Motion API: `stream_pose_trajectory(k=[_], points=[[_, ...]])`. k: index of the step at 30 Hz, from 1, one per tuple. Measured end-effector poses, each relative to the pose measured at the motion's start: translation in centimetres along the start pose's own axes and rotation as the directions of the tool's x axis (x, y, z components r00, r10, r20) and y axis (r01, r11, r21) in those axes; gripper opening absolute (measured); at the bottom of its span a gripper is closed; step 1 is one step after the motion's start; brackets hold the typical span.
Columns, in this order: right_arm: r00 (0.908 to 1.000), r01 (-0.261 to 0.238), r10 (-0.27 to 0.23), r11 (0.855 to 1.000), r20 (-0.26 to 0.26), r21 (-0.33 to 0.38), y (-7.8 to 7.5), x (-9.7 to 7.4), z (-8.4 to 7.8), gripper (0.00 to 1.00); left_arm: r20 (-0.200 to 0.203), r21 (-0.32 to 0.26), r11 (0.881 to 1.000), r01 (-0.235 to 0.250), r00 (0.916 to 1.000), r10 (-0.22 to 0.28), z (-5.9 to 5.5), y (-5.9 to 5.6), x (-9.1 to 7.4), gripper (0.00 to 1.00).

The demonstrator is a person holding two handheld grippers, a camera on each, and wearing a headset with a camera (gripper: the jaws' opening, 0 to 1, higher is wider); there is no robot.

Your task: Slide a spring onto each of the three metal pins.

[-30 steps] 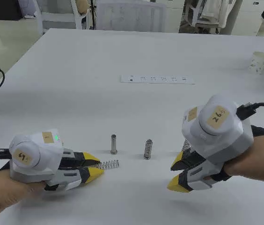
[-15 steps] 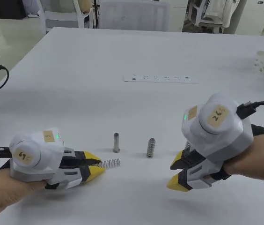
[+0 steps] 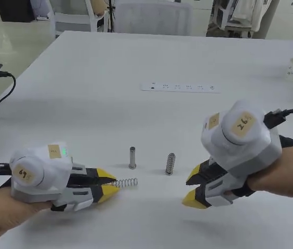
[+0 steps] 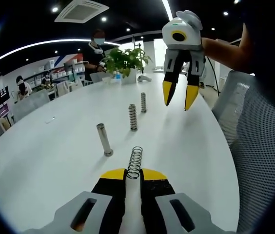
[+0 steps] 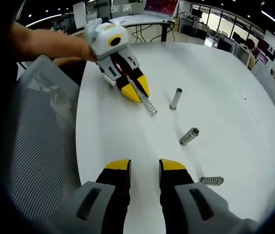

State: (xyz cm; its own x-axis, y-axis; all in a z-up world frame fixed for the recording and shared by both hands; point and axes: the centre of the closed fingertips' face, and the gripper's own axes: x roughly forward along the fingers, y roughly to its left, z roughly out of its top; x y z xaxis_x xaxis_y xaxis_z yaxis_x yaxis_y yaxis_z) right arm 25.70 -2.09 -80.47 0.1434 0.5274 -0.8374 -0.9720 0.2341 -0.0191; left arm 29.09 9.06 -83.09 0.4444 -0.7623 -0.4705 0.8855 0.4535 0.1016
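One coiled steel spring (image 3: 125,182), probably light and bendy, is pinched by its end, the right hold I judge, in my left claw (image 3: 110,184) near the bare upright metal pin (image 3: 132,157), with my right claw (image 3: 191,188) spread and empty.

Bright, even light from white ceiling strip lamps (image 4: 35,48) above large white tabletop (image 3: 110,67); faint soft shadows; fisheye-bent edges.

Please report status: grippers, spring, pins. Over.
Left gripper shut on spring. Right gripper open, empty. Bare pin ahead, two loaded pins beyond. Nothing in the way.
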Motion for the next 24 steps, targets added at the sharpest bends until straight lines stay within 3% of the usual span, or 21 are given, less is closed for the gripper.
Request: stream_pose_trajectory(k=[9,24], points=[[0.9997,-0.010,0.010,1.000,0.023,-0.024,0.4,0.1,1.3,0.21,0.037,0.026,0.999,0.024,0.9990,-0.025,1.8,-1.3,-0.6,0.02],[0.9974,-0.021,0.025,0.998,0.067,-0.065,0.9,0.2,3.6,0.21,0.127,0.115,0.991,0.066,0.9886,-0.081,6.8,-4.1,-1.6,0.02]])
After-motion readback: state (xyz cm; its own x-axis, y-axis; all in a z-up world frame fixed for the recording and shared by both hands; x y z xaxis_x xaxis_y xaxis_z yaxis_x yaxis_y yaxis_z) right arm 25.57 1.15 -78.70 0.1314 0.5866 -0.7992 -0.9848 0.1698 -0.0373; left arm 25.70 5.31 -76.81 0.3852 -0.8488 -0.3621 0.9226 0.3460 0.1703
